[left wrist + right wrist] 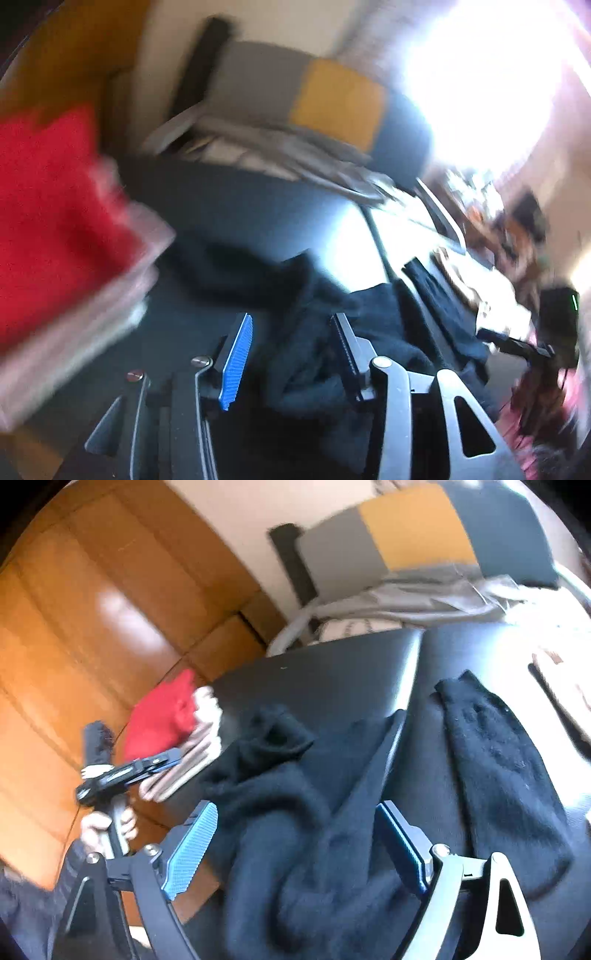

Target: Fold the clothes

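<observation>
A crumpled black garment (295,812) lies heaped on a dark tabletop (332,664), one long flat part of it (495,760) stretched out beside the heap. The right gripper (295,845) hangs over the heap with fingers spread wide and nothing clamped. The left gripper (291,354), held by a hand (107,827) off the tabletop's edge, also has its fingers apart and empty above the cloth. Folded red fabric (48,206) tops a pale stack at the tabletop's corner.
</observation>
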### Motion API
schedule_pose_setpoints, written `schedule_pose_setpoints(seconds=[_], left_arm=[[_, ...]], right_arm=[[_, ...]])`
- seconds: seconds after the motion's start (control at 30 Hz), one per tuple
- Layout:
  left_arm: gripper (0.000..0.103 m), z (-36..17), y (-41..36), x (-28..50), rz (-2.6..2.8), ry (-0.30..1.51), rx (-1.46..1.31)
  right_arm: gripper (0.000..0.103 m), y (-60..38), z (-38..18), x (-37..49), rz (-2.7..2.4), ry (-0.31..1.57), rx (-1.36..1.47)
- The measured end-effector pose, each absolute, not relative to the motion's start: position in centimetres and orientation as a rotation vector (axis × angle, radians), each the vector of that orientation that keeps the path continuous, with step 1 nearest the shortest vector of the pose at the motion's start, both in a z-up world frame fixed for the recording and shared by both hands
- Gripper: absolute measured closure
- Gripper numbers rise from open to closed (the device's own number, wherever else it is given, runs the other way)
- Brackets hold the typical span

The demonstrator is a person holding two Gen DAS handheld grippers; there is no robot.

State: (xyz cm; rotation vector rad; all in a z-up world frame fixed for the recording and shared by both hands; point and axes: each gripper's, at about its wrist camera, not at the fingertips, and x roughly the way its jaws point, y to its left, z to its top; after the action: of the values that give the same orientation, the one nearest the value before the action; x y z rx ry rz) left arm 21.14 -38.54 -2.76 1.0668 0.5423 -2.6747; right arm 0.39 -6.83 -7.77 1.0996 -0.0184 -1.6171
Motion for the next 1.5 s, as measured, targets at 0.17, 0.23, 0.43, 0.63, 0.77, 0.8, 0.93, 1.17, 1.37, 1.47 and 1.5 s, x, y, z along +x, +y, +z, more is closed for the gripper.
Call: schedule_pose_setpoints(seconds=[0.17,0.23,0.43,0.63,0.77,0.8,0.93,1.17,1.37,1.47,1.5], left_arm=[[0.053,-3.1,-34.8,12.9,-2.910,0.287,1.198],[0.053,-5.3,-35.5,9.1,-2.873,0.325,1.306],[0.055,-12.9,-41.6,5.5,-2.504,0.567,1.504],[0.055,-13.5,-48.5,12.9,-2.270,0.800,1.251],[0.059,-13.5,-50.2,15.9,-2.140,0.810,1.221],[0.059,-13.4,-50.2,16.2,-2.115,0.798,1.228],[0.055,-11.2,-48.3,16.6,-2.126,0.799,1.167],[0.051,-7.2,-43.6,14.5,-2.389,0.836,1.151],[0.050,-10.7,-41.2,10.5,-2.362,0.852,1.431],[0.049,-12.6,-40.3,9.3,-2.299,0.823,1.539],[0.049,-13.3,-40.0,9.2,-2.286,0.803,1.572]], right_arm=[[0.021,-11.2,-13.0,-2.6,-1.660,0.025,1.283],[0.021,-12.1,-14.4,-3.5,-1.664,0.008,1.310],[0.075,-13.4,-15.0,-3.9,-1.770,0.231,1.196],[0.078,-7.4,-15.7,-8.6,-1.778,-0.120,1.246],[0.081,-0.8,-16.1,-12.5,-1.947,-0.269,1.270],[0.085,0.6,-15.9,-13.1,-2.020,-0.245,1.273],[0.084,5.3,-14.7,-14.4,-2.259,-0.162,1.341],[0.033,2.3,-10.9,-10.2,-2.000,-0.098,1.253],[0.033,-8.1,-12.3,-5.9,-1.718,0.043,1.286],[0.033,-11.2,-14.2,-5.7,-1.652,0.070,1.348],[0.033,-11.6,-14.3,-5.7,-1.659,0.073,1.339]])
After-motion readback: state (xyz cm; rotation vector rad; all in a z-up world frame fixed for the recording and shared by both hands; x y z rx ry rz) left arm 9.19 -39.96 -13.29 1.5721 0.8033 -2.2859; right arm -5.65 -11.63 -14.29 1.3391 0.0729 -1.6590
